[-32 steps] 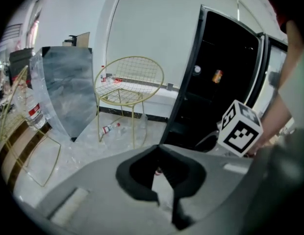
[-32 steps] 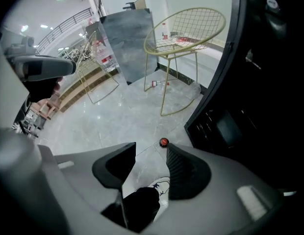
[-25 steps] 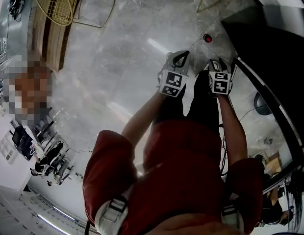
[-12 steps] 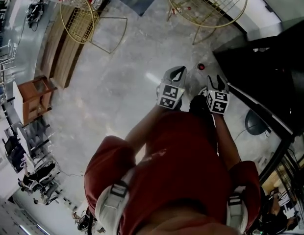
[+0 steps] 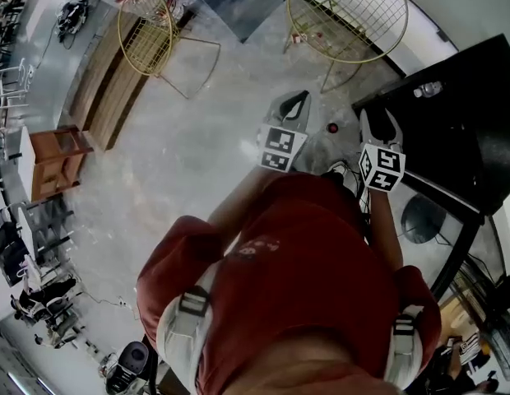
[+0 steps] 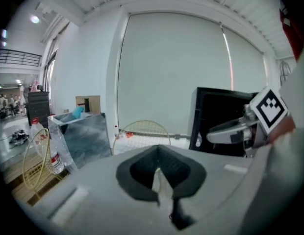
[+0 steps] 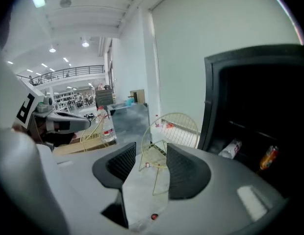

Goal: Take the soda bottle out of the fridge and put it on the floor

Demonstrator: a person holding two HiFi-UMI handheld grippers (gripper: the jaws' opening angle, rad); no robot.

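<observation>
Soda bottle [image 5: 332, 127] seems to be standing on the floor [image 5: 189, 146], just in front of the black fridge [image 5: 461, 130]. Only its small red top is showing from above, so I am guessing.

Left gripper [image 6: 157, 173] is holding nothing, and its fingers [image 6: 141, 174] are pressing together. Right gripper [image 7: 151, 156] is holding nothing too, and its fingers [image 7: 186, 173] are standing wide apart. Both are hanging in the air, well apart from the bottle.

So the job is looking done. Another bottle [image 7: 234, 149] is lying inside the fridge.
</observation>
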